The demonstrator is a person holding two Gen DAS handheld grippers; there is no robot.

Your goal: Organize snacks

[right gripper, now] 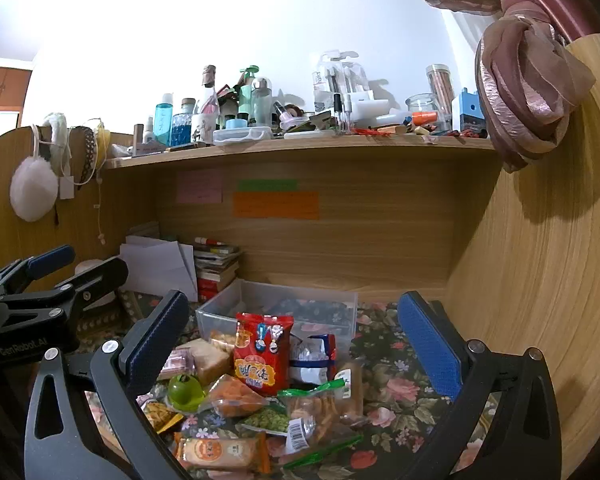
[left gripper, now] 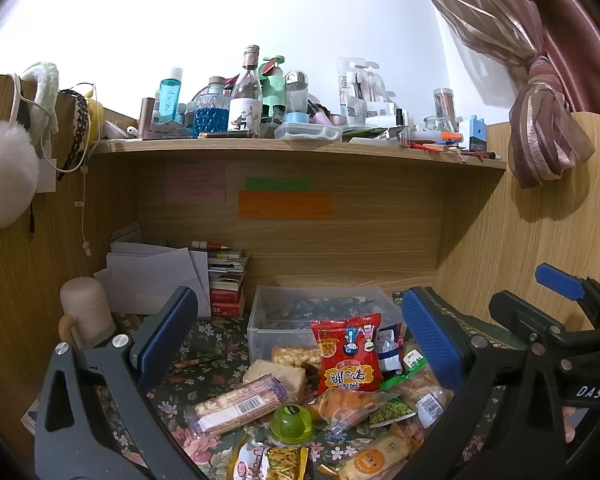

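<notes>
Both claws wide open above a heap of snacks.

The left gripper point(left gripper: 300, 340) and right gripper point(right gripper: 292, 344) hold nothing; the other tool's body reads "GenRobot.AI". Between the fingers lies the snack pile point(left gripper: 324, 392) on a flowered cloth point(right gripper: 396, 364), a red bag point(left gripper: 348, 354) leaning on the clear plastic box point(left gripper: 260, 320) just behind. A green jelly cup point(left gripper: 291, 420) sits in front. Above, the shelf point(left gripper: 300, 146) carries many bottles.
</notes>
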